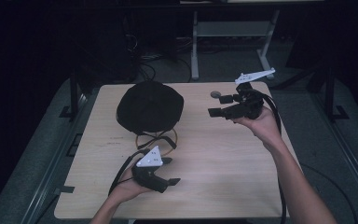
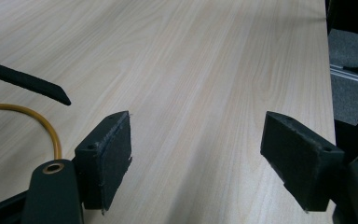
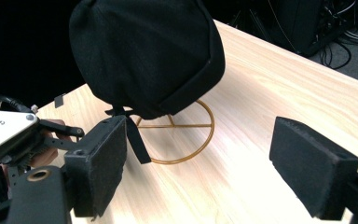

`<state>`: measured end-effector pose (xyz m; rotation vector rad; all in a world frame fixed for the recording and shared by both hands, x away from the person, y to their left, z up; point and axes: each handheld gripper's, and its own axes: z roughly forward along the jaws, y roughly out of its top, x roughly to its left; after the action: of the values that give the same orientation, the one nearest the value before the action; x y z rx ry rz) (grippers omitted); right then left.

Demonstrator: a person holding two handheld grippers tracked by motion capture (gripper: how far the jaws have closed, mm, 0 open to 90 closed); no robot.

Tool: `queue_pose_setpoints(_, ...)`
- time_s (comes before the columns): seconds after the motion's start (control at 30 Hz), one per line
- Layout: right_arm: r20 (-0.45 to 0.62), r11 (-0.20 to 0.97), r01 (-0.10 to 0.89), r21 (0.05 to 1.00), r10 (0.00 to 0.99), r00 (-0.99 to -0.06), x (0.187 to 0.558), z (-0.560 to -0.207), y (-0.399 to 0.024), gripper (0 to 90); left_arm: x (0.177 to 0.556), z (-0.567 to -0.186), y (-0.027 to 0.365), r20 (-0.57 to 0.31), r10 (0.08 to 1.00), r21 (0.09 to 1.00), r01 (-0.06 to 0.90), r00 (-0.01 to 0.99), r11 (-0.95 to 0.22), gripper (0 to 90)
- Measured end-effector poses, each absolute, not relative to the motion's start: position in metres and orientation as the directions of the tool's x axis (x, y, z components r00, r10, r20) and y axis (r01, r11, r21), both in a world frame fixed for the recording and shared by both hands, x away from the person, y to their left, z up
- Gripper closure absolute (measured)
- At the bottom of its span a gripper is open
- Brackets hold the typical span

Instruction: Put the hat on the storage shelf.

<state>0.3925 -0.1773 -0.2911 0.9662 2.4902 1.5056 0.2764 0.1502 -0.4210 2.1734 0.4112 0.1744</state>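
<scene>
Right gripper (image 1: 216, 105) was held above the table's far right part, jaws wide apart and empty, aimed toward the black cap (image 1: 150, 107). Left gripper (image 1: 170, 171) hovered low near the front edge, jaws likewise apart, gripping nothing. The cap sat on a gold wire stand (image 3: 186, 137), its strap (image 3: 135, 140) hanging down. Nothing appeared grasped yet; the work probably lay wholly ahead.

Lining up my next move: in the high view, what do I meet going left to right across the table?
black hat on its gold wire stand → left gripper, jaws apart, near the front edge → bare wooden table → right gripper, jaws apart, held up toward the far right.
</scene>
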Motion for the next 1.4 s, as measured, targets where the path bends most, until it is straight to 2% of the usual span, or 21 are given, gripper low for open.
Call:
queue_pose_setpoints(0.63, 0.270, 0.338, 0.511, 0.790, 0.556, -0.786, 0.379, -0.327, -0.196, 17.9, 0.276, -0.423, 0.148, -0.036, 0.347, 0.801, 0.235, 0.937, -0.551, 24.5)
queue_pose_setpoints(1.4, 0.358, 0.266, 0.589, 0.763, 0.585, -0.728, 0.358, -0.376, -0.237, 18.3, 0.276, -0.426, 0.147, -0.030, 0.347, 0.794, 0.233, 0.937, -0.561, 24.1)
